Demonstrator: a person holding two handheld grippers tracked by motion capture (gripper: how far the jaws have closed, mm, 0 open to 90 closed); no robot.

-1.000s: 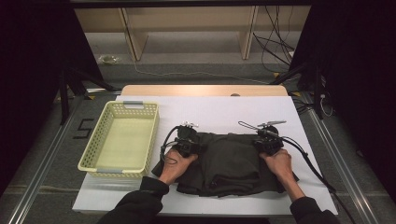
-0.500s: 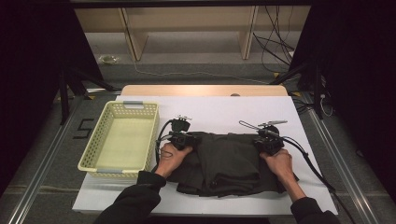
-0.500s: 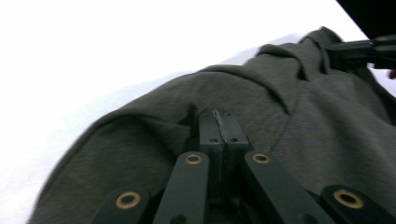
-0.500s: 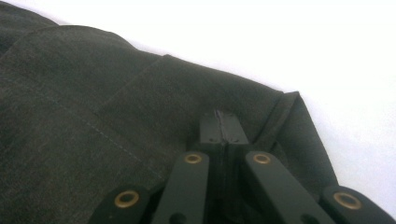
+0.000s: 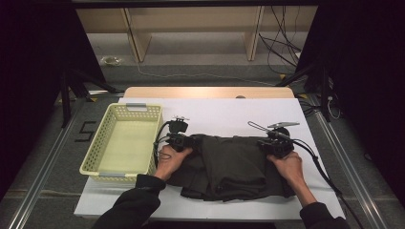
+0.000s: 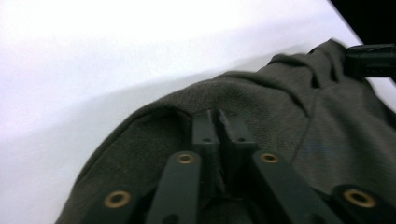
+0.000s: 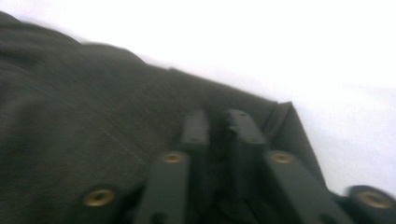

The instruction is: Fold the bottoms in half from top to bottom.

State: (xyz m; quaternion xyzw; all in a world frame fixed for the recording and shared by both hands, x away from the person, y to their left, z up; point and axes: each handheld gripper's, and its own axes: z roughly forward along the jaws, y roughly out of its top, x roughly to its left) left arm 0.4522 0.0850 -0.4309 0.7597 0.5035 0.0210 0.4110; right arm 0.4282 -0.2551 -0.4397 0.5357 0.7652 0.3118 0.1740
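Low in the high view, a folded dark olive garment (image 5: pixel 229 167) lies on the white table (image 5: pixel 224 112), centre frame. The left gripper (image 5: pixel 184 141) sits at the garment's upper-left corner and the right gripper (image 5: pixel 273 145) at its upper-right; both have narrow jaws that have just been easing apart, with cloth between them. Farther left, a pale yellow basket (image 5: pixel 125 143) stands.

A dark olive-grey garment (image 5: pixel 229 164) lies folded on the white table top (image 5: pixel 224 114), just right of the yellow basket (image 5: pixel 125 143). Its cloth is thick and creased, bunched at the far corners, with layered folds along the near edge.
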